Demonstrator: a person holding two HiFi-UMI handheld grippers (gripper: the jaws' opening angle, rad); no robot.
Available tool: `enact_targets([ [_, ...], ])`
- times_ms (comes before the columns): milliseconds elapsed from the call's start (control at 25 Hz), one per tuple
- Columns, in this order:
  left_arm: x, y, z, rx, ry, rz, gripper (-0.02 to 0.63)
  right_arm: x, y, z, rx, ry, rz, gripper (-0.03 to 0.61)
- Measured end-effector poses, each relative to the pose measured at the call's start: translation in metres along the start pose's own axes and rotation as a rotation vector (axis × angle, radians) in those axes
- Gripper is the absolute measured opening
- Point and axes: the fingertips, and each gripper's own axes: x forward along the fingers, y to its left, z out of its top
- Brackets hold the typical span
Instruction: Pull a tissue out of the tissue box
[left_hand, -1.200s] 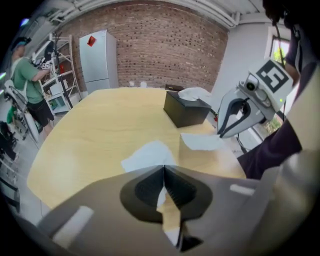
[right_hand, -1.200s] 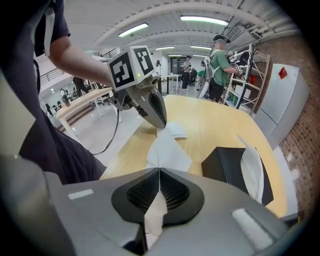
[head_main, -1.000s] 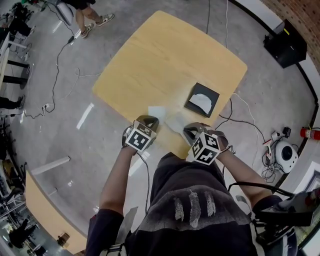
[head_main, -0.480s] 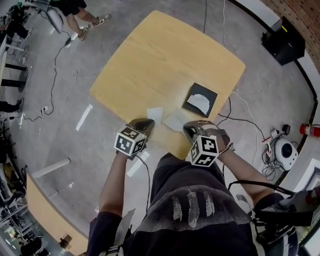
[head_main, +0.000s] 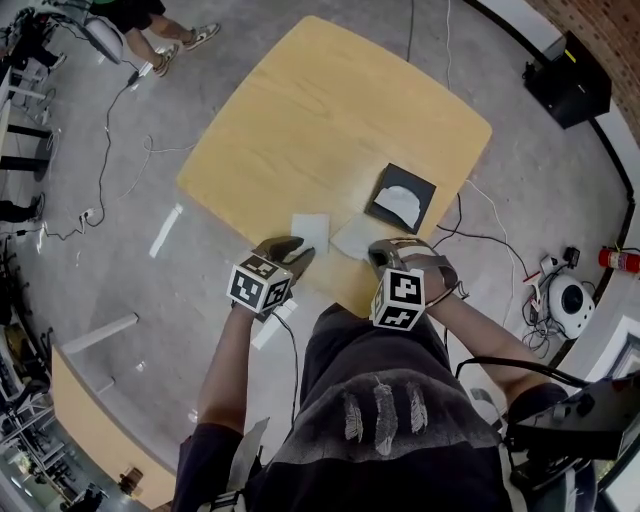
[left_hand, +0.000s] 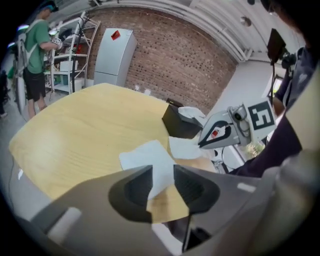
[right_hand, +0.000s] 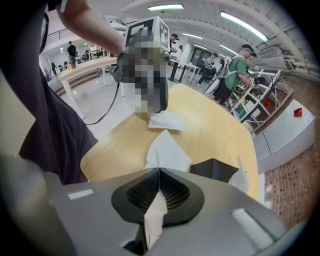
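The tissue box (head_main: 403, 198) is black and square, and a white tissue (head_main: 400, 206) puffs up out of the hole in its top. It sits on the yellow wood table (head_main: 320, 110), close to the table's right edge and just past the two grippers. The right gripper (right_hand: 160, 172) has its jaws pressed tight together on a corner of a white tissue sheet (right_hand: 167, 150). The rest of that sheet spreads out toward the box and stops near it. The left gripper (left_hand: 162, 170) has its jaws apart. They have just been opening, and a second flat tissue (left_hand: 145, 157) shows in the gap between them, but the pads do not squeeze it. This one lies flat on the wood, just beside the first sheet. Both sheets are near the table edge closest to the person. Past the box and off to the left there is a wide stretch of plain wood. All around the table is grey floor (head_main: 120, 260).
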Motion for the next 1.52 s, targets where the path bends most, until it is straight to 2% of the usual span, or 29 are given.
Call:
enact_targets([
  [160,-0.002,0.003,-0.007,0.127,0.078,0.091,0.207,0.005,0.007,-0.003,0.019,0.007,0.023,0.003],
  [280,0.0,0.0,-0.004,0.31,0.12,0.179,0.215,0.007,0.008,-0.006,0.025,0.011,0.023,0.003],
  [360,0.009,-0.01,-0.003,0.44,0.153,0.18,0.181,0.008,0.008,-0.007,0.041,0.002,0.019,0.003],
  [440,0.019,-0.016,-0.006,0.549,0.206,0.155,0.176,0.009,0.007,-0.005,0.071,-0.022,0.022,0.003],
  [600,0.025,-0.019,-0.015,0.681,0.298,0.099,0.17,0.007,0.002,-0.003,0.131,-0.068,0.022,0.01],
  [640,0.024,-0.019,-0.016,0.705,0.313,0.09,0.169,0.007,0.001,-0.004,0.142,-0.077,0.025,0.031],
  [720,0.024,-0.014,-0.02,0.749,0.333,0.089,0.158,0.008,0.001,-0.005,0.169,-0.096,0.041,0.158],
  [800,0.027,-0.006,-0.025,0.775,0.346,0.095,0.13,0.009,0.0,-0.006,0.198,-0.115,0.037,0.193],
  [960,0.026,-0.003,-0.034,0.777,0.346,0.076,0.073,0.0,-0.003,0.006,0.275,-0.179,0.014,0.207],
  [1040,0.025,-0.003,-0.033,0.758,0.33,0.08,0.005,-0.006,-0.004,0.019,0.314,-0.242,0.031,0.202],
  [1080,0.025,-0.004,-0.032,0.735,0.318,0.077,0.005,-0.007,-0.003,0.026,0.328,-0.271,0.044,0.19],
  [1240,0.021,-0.007,-0.026,0.604,0.246,0.053,0.003,-0.007,0.002,0.041,0.382,-0.318,0.099,0.177],
  [1360,0.015,-0.008,-0.017,0.523,0.169,0.055,0.003,-0.004,0.008,0.052,0.43,-0.341,0.159,0.141],
  [1440,0.009,-0.011,-0.004,0.424,0.076,0.047,0.003,0.0,0.01,0.06,0.545,-0.384,0.24,0.122],
  [1520,-0.001,-0.014,0.016,0.267,-0.06,0.01,0.003,0.004,0.009,0.066,0.702,-0.438,0.336,0.124],
])
